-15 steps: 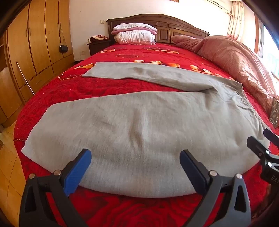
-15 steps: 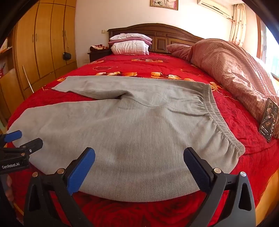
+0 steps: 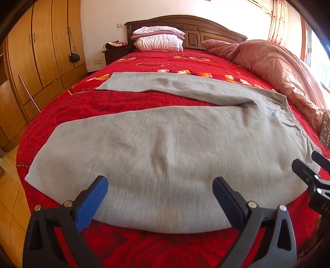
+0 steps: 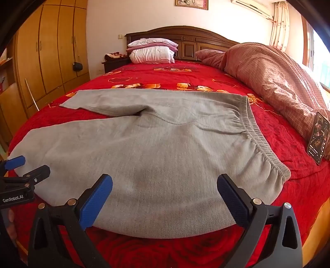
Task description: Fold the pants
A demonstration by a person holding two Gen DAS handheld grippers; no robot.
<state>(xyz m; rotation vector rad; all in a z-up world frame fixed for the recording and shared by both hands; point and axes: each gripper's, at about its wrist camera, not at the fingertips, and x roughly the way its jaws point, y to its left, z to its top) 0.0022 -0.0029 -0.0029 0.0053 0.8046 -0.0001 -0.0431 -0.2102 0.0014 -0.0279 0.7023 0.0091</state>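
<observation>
**Both grippers gaping wide, side by side**

The left gripper (image 3: 159, 198) is hovering low with its blue-padded fingers (image 3: 91, 203) spread far apart, gripping nothing. The right gripper (image 4: 165, 196) is pointing the same way just beside it, its fingers (image 4: 96, 201) likewise splayed wide and closing on nothing.

phone (image 3: 325, 132): cut by right edge | wall picture (image 4: 191, 4): top cropped, subject perhaps unreadable

You get bright daylight from the window (image 3: 321, 68) at three o'clock, blown out to white glare. Fisheye bending curves your edges, dark vignette fills corners, focus stays sharp.
</observation>
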